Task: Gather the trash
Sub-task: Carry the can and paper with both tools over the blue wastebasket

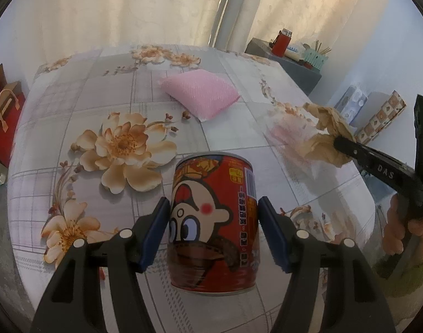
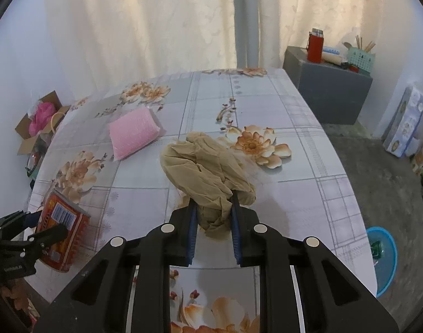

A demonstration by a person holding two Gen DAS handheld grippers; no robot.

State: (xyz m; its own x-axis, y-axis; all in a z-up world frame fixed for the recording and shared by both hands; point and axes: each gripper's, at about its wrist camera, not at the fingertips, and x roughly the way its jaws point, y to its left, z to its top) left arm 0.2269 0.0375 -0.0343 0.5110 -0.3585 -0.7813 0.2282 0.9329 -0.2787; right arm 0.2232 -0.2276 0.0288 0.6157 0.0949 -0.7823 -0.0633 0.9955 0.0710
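Clamping my left gripper (image 1: 213,230) on the red can (image 1: 213,222), blue fingers (image 1: 156,233) pressed to both its sides, low centre of the left wrist view, above the floral desk (image 1: 95,102). My right gripper (image 2: 213,216) is closed on the crumpled tan bag (image 2: 208,166), mid-frame in the right wrist view. Pink sponge (image 2: 134,131) lies on the desk upper left of the bag, apart; blue bin (image 2: 384,258) sits lower right.

Floral-clothed table (image 2: 294,127), pink sponge (image 2: 134,133), tan crumpled wrapper (image 2: 206,166) resting on it
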